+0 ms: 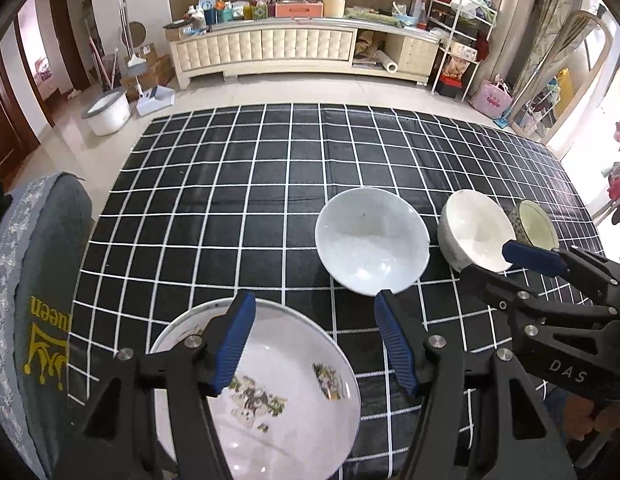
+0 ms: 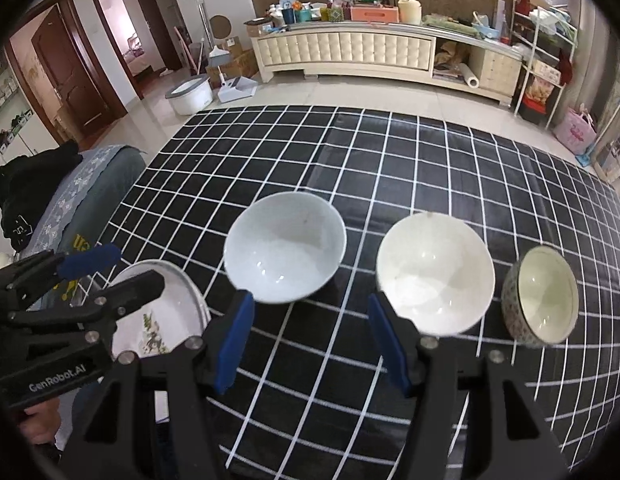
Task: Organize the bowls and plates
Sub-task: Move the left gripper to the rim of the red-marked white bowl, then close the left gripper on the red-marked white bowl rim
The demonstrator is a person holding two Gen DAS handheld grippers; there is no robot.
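- On checked cloth [image 2: 350, 152]: plate [image 1: 277, 392] at near-left corner; right of it, white bowl [image 2: 285, 248], cream bowl [image 2: 434, 276], patterned bowl [image 2: 544, 298].
- Left gripper [image 1: 314, 344] open above plate's right rim.
- Right gripper [image 2: 310, 344] open, empty, near the white and cream bowls.

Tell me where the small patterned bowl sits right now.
The small patterned bowl stands at the right end of the row on the checked tablecloth, just right of the cream bowl; in the left wrist view it peeks out behind that bowl.

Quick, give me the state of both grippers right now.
Left hand-held gripper: open, holding nothing, poised above the decorated plate.
Right hand-held gripper: open, holding nothing, aimed between the two white bowls.
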